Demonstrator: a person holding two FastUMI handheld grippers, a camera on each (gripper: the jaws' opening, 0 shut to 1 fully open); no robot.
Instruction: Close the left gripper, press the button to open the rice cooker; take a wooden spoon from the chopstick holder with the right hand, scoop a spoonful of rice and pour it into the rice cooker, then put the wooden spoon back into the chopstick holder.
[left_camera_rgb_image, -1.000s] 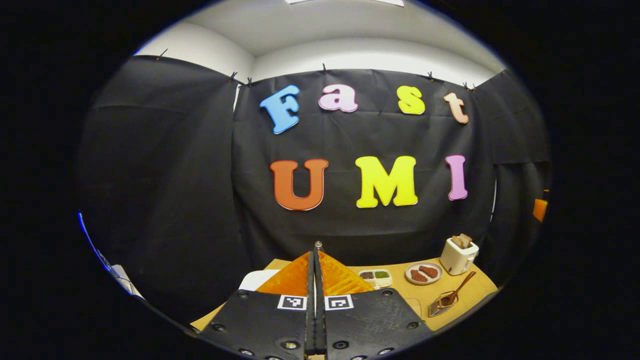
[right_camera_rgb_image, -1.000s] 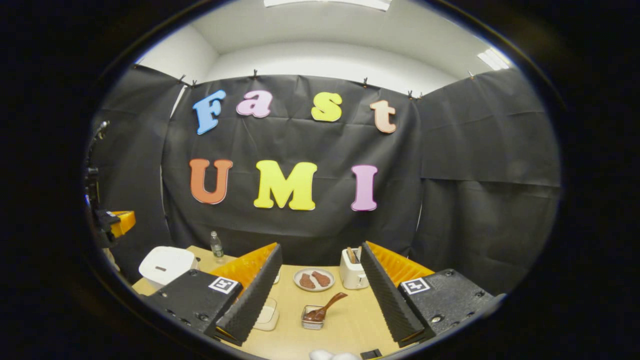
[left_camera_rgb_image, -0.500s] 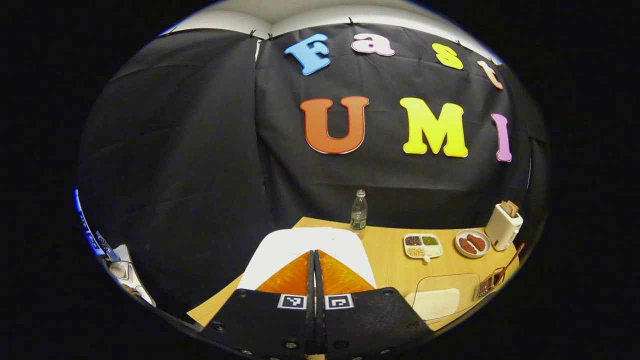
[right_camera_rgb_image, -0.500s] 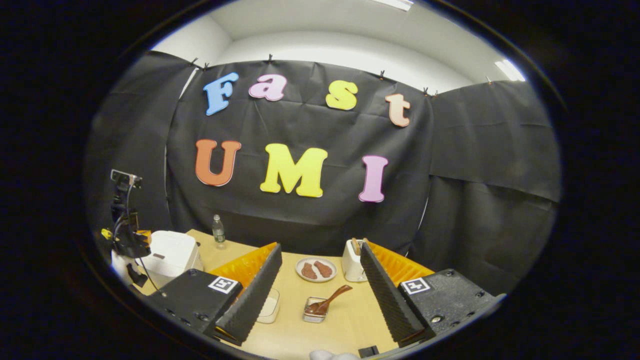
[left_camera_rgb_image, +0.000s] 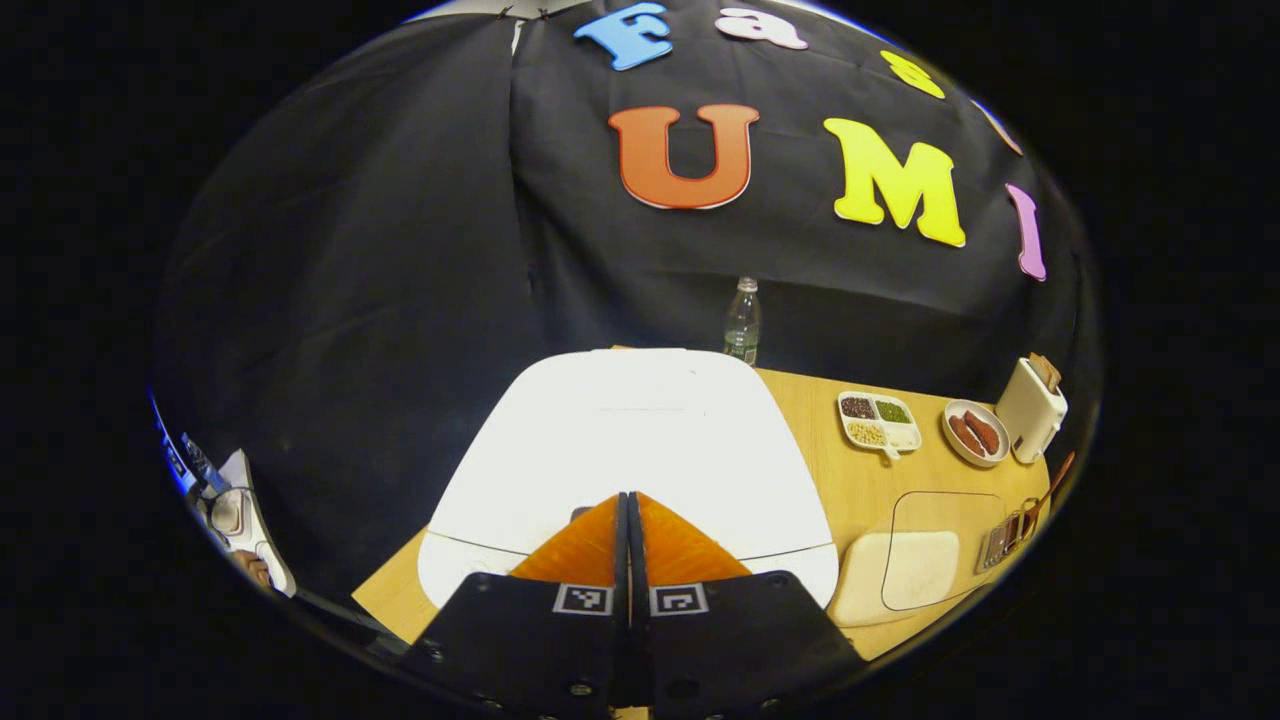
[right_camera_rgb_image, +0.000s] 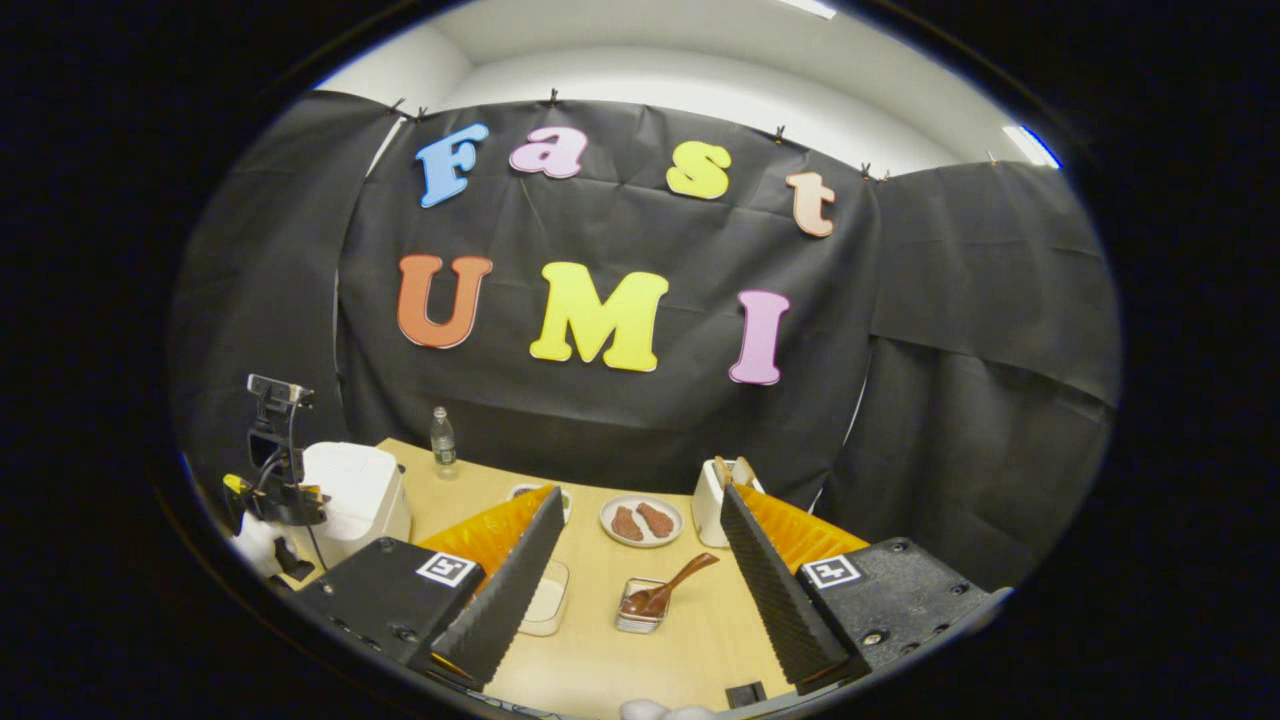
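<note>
The white rice cooker (left_camera_rgb_image: 620, 440) has its lid down and lies close below my left gripper (left_camera_rgb_image: 628, 497). That gripper is shut with nothing in it, its tips over the front edge of the lid. In the right gripper view the cooker (right_camera_rgb_image: 355, 490) stands at the far left with the left gripper (right_camera_rgb_image: 285, 500) at its front. My right gripper (right_camera_rgb_image: 640, 492) is open and empty above the table. Between its fingers, farther off, the wooden spoon (right_camera_rgb_image: 672, 587) leans in the small chopstick holder (right_camera_rgb_image: 638, 612). A clear container of rice (right_camera_rgb_image: 545, 600) sits left of the holder.
A water bottle (left_camera_rgb_image: 741, 320) stands behind the cooker. On the wooden table (right_camera_rgb_image: 600, 660) a divided dish (left_camera_rgb_image: 878, 420), a plate of meat (right_camera_rgb_image: 641, 520) and a white toaster (right_camera_rgb_image: 710, 500) line the back. Black cloth walls surround the table.
My left gripper has tipped down and come in close over the rice cooker, whose lid now looms large. The right gripper stays open and has shifted only slightly.
</note>
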